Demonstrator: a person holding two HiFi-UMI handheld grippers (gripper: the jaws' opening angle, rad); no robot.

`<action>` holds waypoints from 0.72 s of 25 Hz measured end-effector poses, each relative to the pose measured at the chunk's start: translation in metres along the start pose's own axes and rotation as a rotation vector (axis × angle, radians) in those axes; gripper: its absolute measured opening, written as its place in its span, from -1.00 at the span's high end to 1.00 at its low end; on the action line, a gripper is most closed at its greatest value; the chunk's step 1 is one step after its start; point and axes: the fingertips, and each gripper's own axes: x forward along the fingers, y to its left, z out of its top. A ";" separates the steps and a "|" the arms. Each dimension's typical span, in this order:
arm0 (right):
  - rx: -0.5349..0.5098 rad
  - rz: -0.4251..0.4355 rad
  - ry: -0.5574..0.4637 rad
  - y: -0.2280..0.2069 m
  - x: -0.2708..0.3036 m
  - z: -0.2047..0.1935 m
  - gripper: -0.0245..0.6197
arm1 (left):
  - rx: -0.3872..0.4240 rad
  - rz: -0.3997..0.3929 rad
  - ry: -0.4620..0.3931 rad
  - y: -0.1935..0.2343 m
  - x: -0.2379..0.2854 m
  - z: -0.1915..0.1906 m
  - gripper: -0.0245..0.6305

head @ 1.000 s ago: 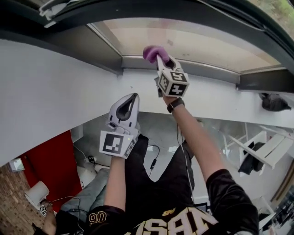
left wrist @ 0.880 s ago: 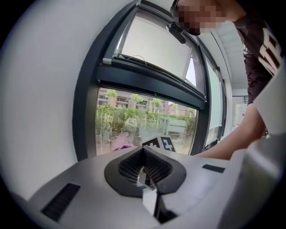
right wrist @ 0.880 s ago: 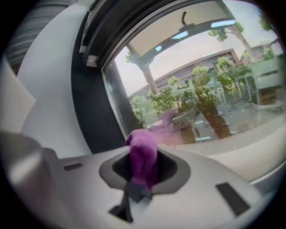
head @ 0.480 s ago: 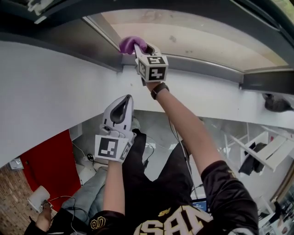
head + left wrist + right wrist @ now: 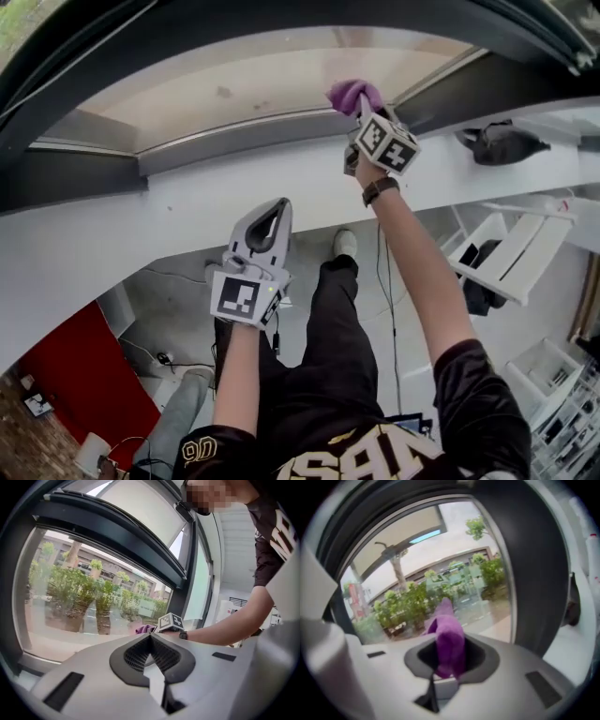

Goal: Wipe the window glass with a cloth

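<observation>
Since half a second ago our right tool (image 5: pixel 364 111) has swept from the left corner of the window glass (image 5: pixel 225 89) to its right end, next to the dark frame (image 5: pixel 469 80). Its jaws are clamped on the purple cloth (image 5: pixel 353 94), which bunches at the tip against the glass. Our left tool (image 5: pixel 274 214) hangs below and to the left of it, jaws together and empty. The shirt lettering (image 5: pixel 375 459) is cut off, so we can't read it.
</observation>
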 end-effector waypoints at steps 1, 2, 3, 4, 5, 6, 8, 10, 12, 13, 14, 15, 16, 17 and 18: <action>0.029 -0.052 -0.013 -0.037 -0.004 0.013 0.67 | 0.002 -0.026 0.008 -0.016 0.011 -0.003 0.89; 0.041 -0.093 -0.026 -0.067 -0.008 0.026 0.67 | 0.006 -0.044 0.021 -0.029 0.019 -0.006 0.89; 0.040 -0.122 -0.036 -0.090 -0.011 0.037 0.67 | 0.011 -0.054 0.035 -0.037 0.025 -0.009 0.89; 0.033 -0.141 -0.044 -0.107 -0.014 0.046 0.67 | 0.011 -0.057 0.045 -0.042 0.029 -0.012 0.89; 0.027 -0.150 -0.049 -0.116 -0.016 0.052 0.67 | 0.007 -0.059 0.047 -0.045 0.031 -0.015 0.89; 0.025 -0.153 -0.053 -0.119 -0.017 0.056 0.67 | 0.000 -0.061 0.045 -0.044 0.030 -0.018 0.89; 0.027 -0.144 -0.057 -0.111 -0.017 0.056 0.67 | -0.006 -0.056 0.035 -0.038 0.026 -0.017 0.89; 0.030 -0.119 -0.047 -0.087 -0.016 0.042 0.67 | -0.001 -0.039 0.026 -0.025 0.017 -0.012 0.89; 0.020 -0.078 -0.008 -0.049 -0.013 0.015 0.67 | 0.002 -0.014 0.021 -0.004 0.001 -0.007 0.89; 0.007 -0.050 0.022 -0.025 -0.009 -0.003 0.67 | 0.005 0.001 0.019 0.009 -0.009 -0.005 0.89; -0.009 -0.016 0.054 0.003 -0.003 -0.023 0.67 | 0.010 0.017 0.017 0.025 -0.020 -0.003 0.89; -0.027 0.022 0.085 0.035 0.003 -0.043 0.67 | 0.018 0.035 0.017 0.041 -0.032 -0.002 0.89; -0.045 0.065 0.114 0.070 0.010 -0.063 0.67 | 0.029 0.056 0.018 0.059 -0.045 0.000 0.89; -0.063 0.113 0.141 0.107 0.016 -0.083 0.67 | 0.040 0.079 0.019 0.078 -0.059 0.001 0.89; -0.082 0.165 0.166 0.147 0.021 -0.103 0.67 | 0.049 0.105 0.021 0.097 -0.073 0.003 0.89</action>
